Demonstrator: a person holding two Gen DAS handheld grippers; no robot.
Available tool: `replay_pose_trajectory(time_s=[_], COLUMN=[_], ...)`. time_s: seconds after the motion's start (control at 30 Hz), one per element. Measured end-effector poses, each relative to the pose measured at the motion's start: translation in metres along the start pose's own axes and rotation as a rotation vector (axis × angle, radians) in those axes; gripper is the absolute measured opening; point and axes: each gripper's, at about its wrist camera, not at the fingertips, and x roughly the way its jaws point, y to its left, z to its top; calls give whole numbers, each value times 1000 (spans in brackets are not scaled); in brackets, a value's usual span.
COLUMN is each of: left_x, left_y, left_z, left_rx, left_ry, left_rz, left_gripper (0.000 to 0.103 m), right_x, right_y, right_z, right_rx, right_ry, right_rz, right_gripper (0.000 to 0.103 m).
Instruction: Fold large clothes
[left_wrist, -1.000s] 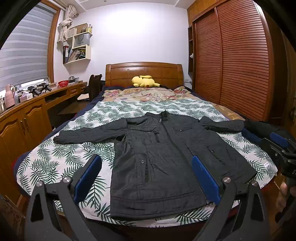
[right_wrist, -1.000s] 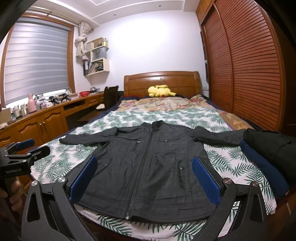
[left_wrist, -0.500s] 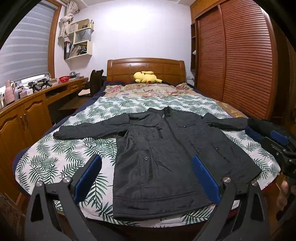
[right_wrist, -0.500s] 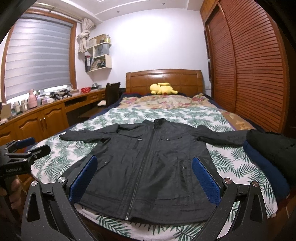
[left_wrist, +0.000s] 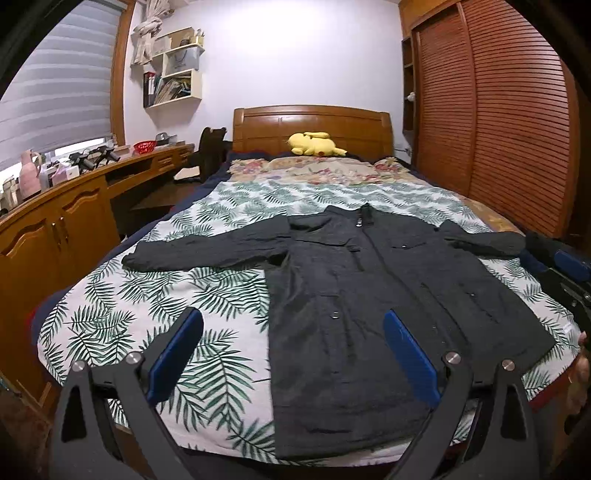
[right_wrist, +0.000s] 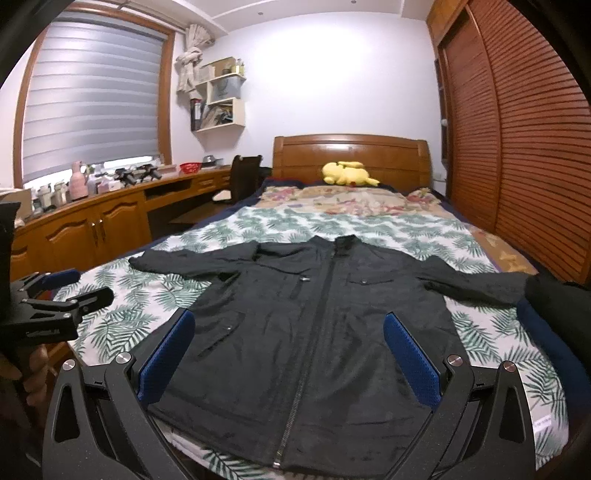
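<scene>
A large black zip jacket lies flat, front up, on the leaf-print bed, sleeves spread to both sides, hem toward me. It also shows in the right wrist view. My left gripper is open and empty, held above the foot of the bed, over the jacket's left hem. My right gripper is open and empty, above the jacket's hem near the zip. Each gripper shows at the edge of the other's view: the right one, the left one.
A pile of dark folded clothes lies at the bed's right edge, on the jacket's right cuff. A yellow plush toy lies by the headboard. A wooden desk and cabinets run along the left, a slatted wardrobe along the right.
Both grippers have tilted and dropped slightly toward the bed, so the jacket sits lower and nearer in both views. Both stay open; the jacket has not moved.
</scene>
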Motion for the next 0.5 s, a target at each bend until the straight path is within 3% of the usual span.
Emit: replay_pose_trajectory(time_s=[0.5], left_x=[40], left_y=[41], left_z=[-2], left_rx=[-13], left_ry=[32], left_rz=[68], left_gripper=[99], right_x=[60], right_y=[19], right_z=[-11], right_rx=[-35], right_ry=[47], right_rz=[70], right_gripper=[103])
